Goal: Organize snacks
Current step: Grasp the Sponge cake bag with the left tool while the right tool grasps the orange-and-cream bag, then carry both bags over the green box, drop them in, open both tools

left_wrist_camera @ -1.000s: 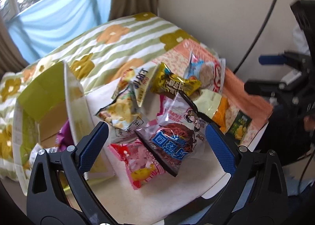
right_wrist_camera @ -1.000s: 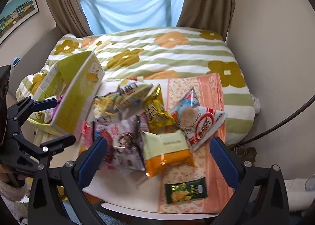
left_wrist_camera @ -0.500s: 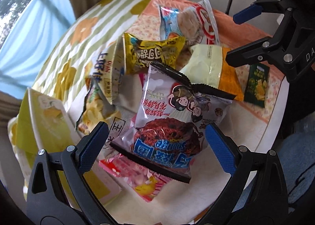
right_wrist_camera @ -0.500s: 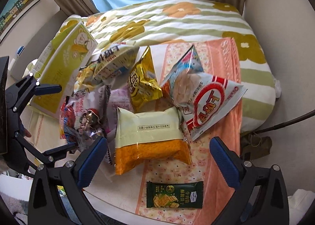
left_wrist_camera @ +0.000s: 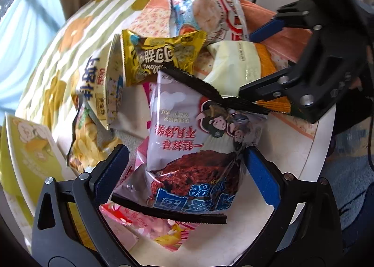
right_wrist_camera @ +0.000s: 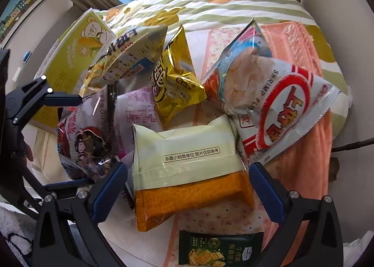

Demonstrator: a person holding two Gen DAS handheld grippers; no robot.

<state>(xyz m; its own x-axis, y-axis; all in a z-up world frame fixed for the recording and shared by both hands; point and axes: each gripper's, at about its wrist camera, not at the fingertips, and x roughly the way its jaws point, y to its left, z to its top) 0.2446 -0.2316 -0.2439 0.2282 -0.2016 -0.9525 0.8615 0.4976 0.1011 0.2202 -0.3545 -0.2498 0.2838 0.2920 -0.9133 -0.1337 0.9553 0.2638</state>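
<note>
- Both tongs we saw wide open, empty: left gripper point(left_wrist_camera: 184, 169) straddled the white-and-red crinkly noodle-snack packet point(left_wrist_camera: 194, 150) at frame centre.
- Right gripper point(right_wrist_camera: 187, 185) straddled the cream-and-orange plastic cake packet point(right_wrist_camera: 189, 169), lower centre.

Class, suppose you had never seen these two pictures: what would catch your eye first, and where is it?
A heap of bright snack bags fills the table. Nearest the open left gripper lies the pale noodle bag with cartoon figures; between the open right gripper's fingers sits the cream and orange packet. Behind it to the right leans the big shrimp chips bag; the yellow box stands at far left.
</note>
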